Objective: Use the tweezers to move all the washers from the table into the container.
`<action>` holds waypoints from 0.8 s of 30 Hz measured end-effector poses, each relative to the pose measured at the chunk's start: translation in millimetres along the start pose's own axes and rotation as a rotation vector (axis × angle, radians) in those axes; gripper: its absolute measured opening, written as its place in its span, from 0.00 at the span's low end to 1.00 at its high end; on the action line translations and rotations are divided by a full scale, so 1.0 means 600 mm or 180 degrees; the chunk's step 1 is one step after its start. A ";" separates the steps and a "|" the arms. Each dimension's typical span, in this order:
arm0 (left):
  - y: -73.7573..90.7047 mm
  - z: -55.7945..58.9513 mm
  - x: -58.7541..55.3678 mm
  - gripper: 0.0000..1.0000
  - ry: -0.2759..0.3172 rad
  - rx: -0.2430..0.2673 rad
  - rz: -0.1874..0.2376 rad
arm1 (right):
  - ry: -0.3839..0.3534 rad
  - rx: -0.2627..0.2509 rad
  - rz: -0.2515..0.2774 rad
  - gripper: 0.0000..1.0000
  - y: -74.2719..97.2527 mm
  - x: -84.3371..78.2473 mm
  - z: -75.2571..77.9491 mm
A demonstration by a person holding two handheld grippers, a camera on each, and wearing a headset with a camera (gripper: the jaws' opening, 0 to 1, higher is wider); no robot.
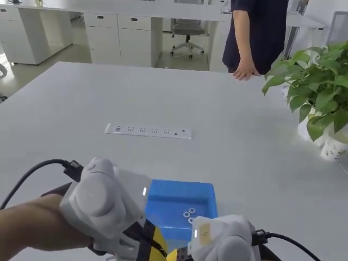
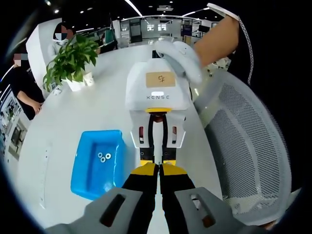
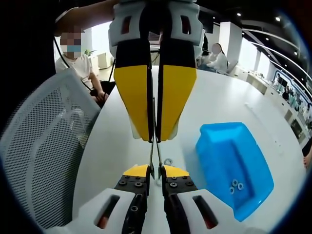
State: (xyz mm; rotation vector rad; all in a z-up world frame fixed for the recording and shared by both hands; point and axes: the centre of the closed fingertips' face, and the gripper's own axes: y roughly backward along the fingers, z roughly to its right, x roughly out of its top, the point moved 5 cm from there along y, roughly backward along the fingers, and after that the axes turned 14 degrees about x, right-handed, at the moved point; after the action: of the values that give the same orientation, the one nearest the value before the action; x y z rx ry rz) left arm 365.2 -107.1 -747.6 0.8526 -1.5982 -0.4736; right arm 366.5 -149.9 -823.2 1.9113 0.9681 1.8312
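My two grippers face each other tip to tip over the table's near edge, with thin metal tweezers (image 3: 153,146) running between them. The left gripper (image 2: 158,168) is shut on one end, the right gripper (image 3: 155,171) on the other. One small washer (image 3: 168,161) lies on the white table just beside the tweezers' line. The blue container (image 1: 182,197) sits right beyond the grippers and holds a few washers (image 1: 189,213). From the left gripper view the container (image 2: 92,165) lies to the left; in the right gripper view the container (image 3: 229,156) lies to the right.
A white power strip (image 1: 148,131) lies mid-table. A potted plant (image 1: 321,92) stands at the right edge. A person (image 1: 255,32) rests a hand on the far edge. A white mesh chair (image 2: 243,136) is behind the grippers.
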 end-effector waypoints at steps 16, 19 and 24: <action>-0.013 0.004 -0.008 0.05 0.0019 0.0004 -0.0020 | -0.0040 0.0022 -0.0008 0.11 -0.008 -0.014 0.002; -0.015 0.004 -0.009 0.05 0.0015 0.0000 -0.0026 | -0.0048 0.0024 -0.0007 0.12 -0.009 -0.016 0.004; -0.017 0.004 -0.009 0.05 0.0028 -0.0001 -0.0020 | -0.0064 0.0033 0.0002 0.12 -0.010 -0.018 0.004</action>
State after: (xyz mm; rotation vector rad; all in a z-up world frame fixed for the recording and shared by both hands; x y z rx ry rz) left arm 366.0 -110.0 -759.2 0.8583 -1.5878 -0.4739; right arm 368.2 -152.0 -835.4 1.9327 0.9724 1.8074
